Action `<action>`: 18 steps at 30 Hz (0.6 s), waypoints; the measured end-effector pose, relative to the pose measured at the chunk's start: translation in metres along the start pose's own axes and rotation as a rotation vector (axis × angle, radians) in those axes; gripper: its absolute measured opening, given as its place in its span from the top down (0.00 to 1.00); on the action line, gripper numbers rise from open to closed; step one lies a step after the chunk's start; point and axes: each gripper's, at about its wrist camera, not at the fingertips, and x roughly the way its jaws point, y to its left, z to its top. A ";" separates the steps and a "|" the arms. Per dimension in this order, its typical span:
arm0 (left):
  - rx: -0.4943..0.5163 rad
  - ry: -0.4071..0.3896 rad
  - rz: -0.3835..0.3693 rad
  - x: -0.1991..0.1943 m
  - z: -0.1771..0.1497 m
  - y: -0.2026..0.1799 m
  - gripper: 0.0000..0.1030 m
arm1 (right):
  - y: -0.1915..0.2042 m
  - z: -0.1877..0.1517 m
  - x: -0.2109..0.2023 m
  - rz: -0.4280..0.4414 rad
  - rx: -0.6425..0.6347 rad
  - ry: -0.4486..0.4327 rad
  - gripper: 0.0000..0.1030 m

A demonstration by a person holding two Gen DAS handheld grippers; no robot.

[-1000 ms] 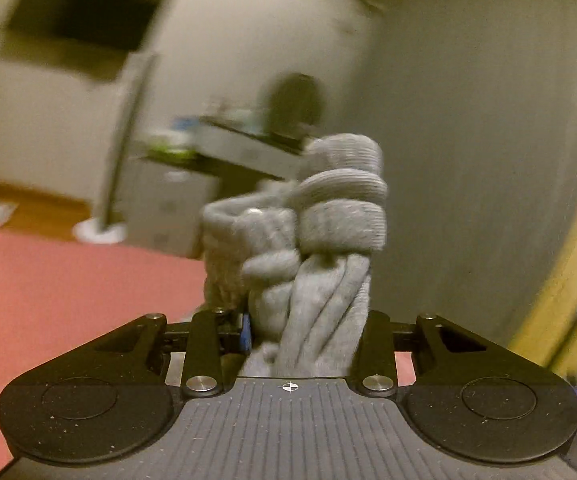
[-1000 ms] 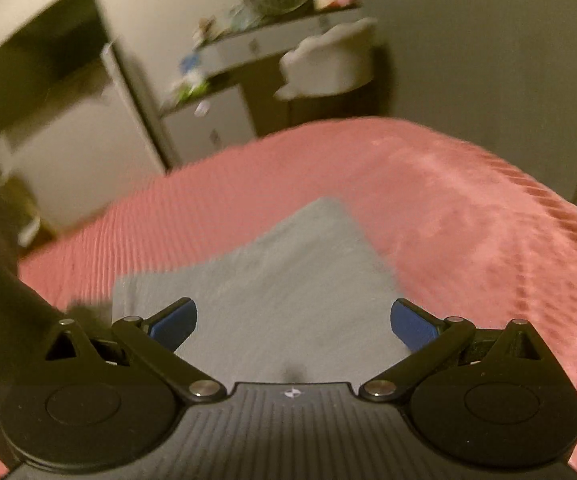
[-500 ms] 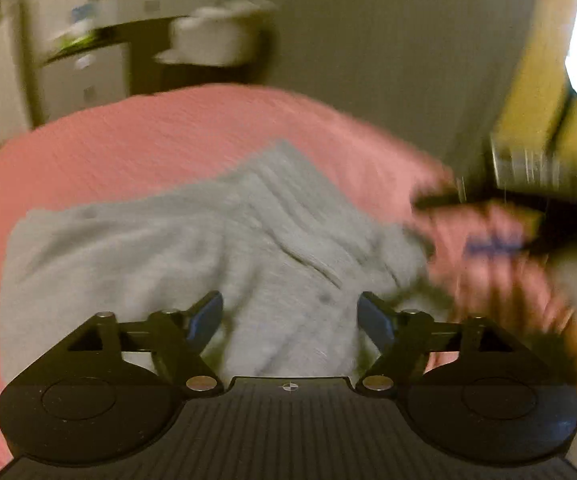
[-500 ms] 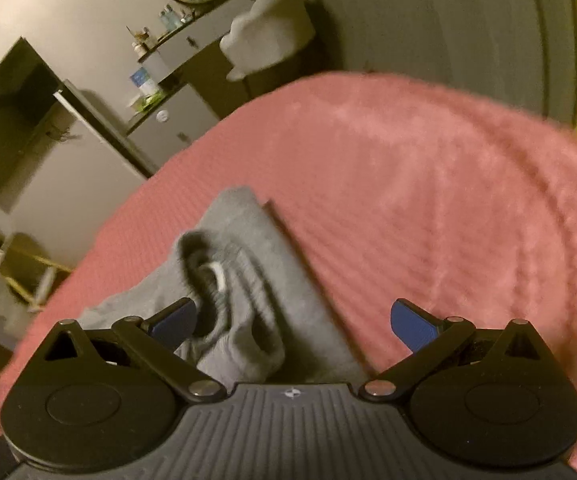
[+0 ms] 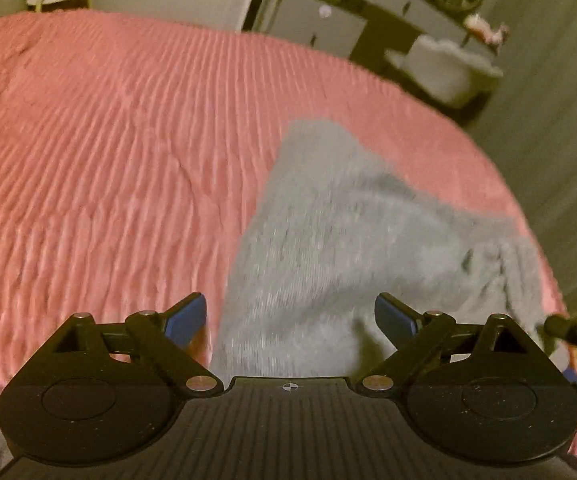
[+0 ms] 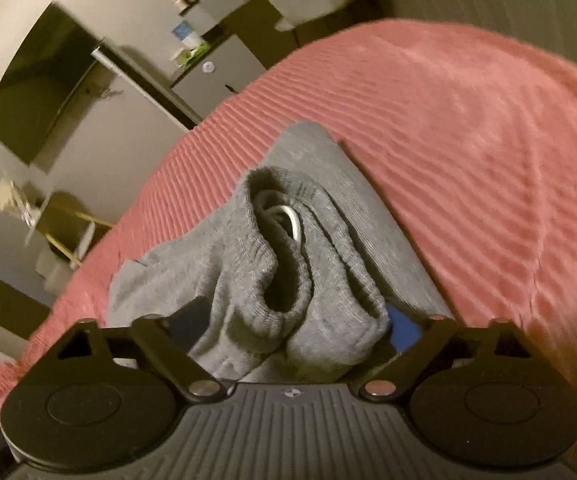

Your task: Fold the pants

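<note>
Grey knit pants point(image 5: 352, 236) lie on a pink ribbed bedspread point(image 5: 108, 168). In the left wrist view they spread to the right, with a rumpled end at the far right. My left gripper point(image 5: 290, 316) is open and empty, just above the near edge of the pants. In the right wrist view the ribbed waistband point(image 6: 284, 276) is bunched up, with a white drawstring showing inside. My right gripper point(image 6: 294, 326) is open, and the bunched waistband sits between its fingers.
The bedspread point(image 6: 468, 140) covers the whole bed. Beyond the bed stand a grey cabinet point(image 5: 320, 24), a desk with a white chair point(image 5: 444, 60) and a round mirror. A dark screen point(image 6: 36, 84) hangs on the wall. A curtain is at the right.
My left gripper let go of the bunched pants, opened and swung down over the bed. My right gripper came in close to the waistband, which now lies between its fingers.
</note>
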 end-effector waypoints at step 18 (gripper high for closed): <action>-0.065 0.092 -0.019 0.016 -0.015 0.018 0.08 | 0.038 0.009 -0.019 0.022 -0.065 -0.164 0.51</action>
